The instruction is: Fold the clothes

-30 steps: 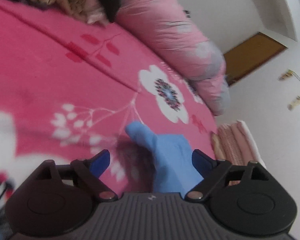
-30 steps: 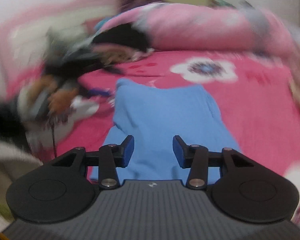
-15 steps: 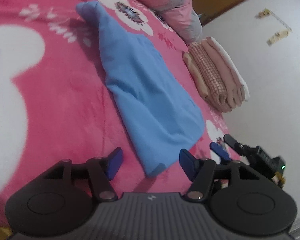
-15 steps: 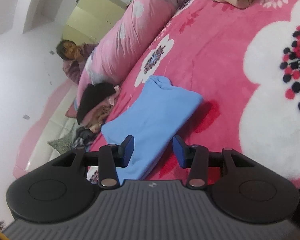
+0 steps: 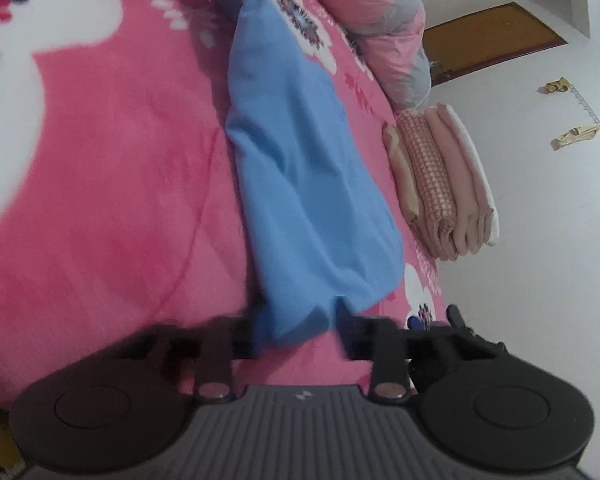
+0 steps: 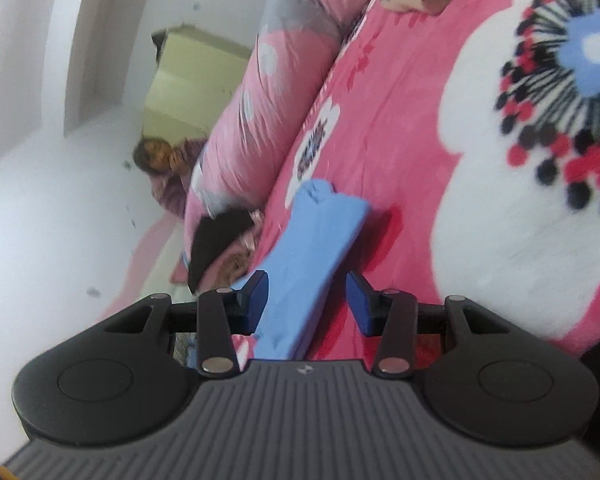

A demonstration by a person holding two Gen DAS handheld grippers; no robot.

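Both tongs sit at the near end of the long blue knit garment [image 5: 300, 168] lying flat on the pink flowered fleece blanket [image 5: 100, 184]: the left gripper [image 5: 300, 328] is closing its jaws on the near corner of the cloth, which lies between them, while the right gripper [image 6: 306, 300] stands half open, astride the same near hem without pressing it. From either tong the garment's long axis runs straight away toward the rolled pink quilt [image 5: 380, 28] — so a fold would likely carry this near end forward along that line.
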